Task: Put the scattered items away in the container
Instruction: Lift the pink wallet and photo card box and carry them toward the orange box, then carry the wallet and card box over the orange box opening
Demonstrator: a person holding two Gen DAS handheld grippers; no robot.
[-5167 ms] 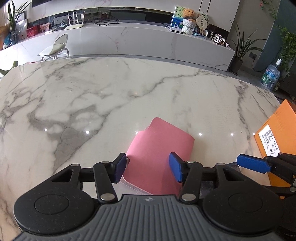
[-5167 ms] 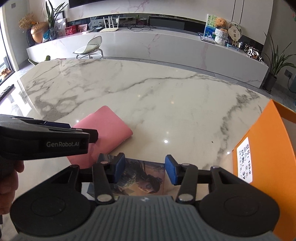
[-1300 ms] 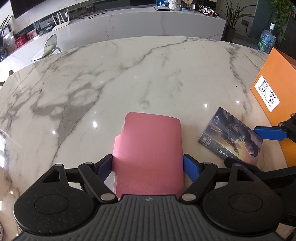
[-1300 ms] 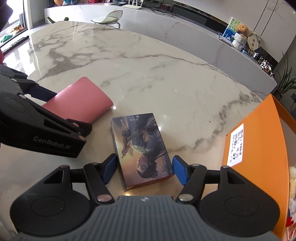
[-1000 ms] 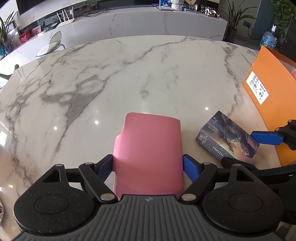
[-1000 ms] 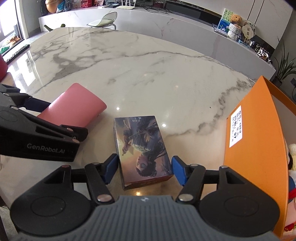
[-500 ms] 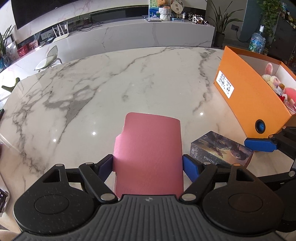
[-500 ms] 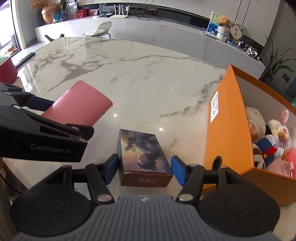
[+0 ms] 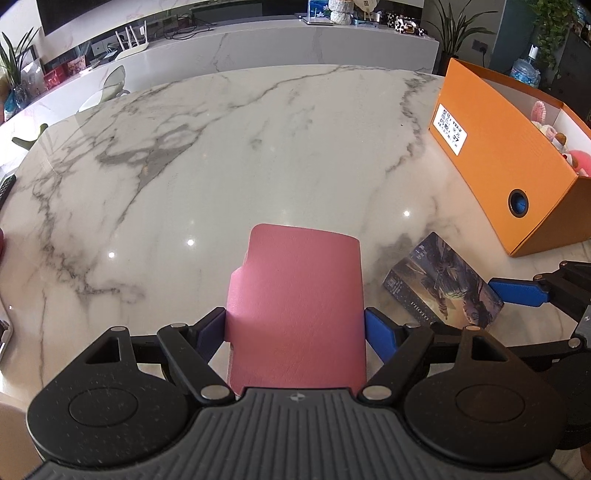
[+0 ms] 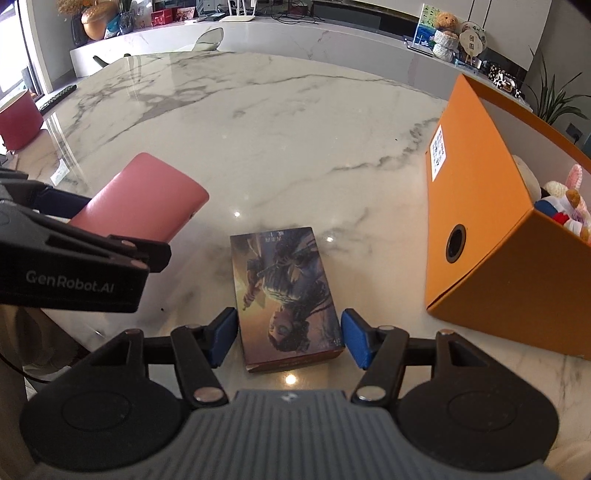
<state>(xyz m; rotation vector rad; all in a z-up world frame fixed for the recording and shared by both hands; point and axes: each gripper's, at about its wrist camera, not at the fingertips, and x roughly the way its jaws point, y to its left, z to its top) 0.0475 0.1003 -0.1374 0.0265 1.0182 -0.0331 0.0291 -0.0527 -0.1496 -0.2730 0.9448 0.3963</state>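
Note:
My left gripper (image 9: 294, 332) is shut on a pink wallet (image 9: 299, 299) and holds it above the marble table (image 9: 221, 147); the wallet also shows in the right wrist view (image 10: 144, 199). My right gripper (image 10: 288, 338) is shut on a picture-covered box (image 10: 284, 295), held over the table near its front edge; the box also shows in the left wrist view (image 9: 443, 288). The orange container (image 10: 476, 221) stands to the right, with plush toys (image 10: 565, 206) inside. It also shows in the left wrist view (image 9: 498, 155).
A red cup (image 10: 18, 122) stands at the table's far left edge. A long marble counter (image 9: 258, 48) with a chair (image 9: 107, 92) runs behind the table. Potted plants (image 9: 458, 33) stand at the back right.
Both grippers have lifted their items off the table and carried them rightwards toward the orange container, which now shows its open top and the toys inside.

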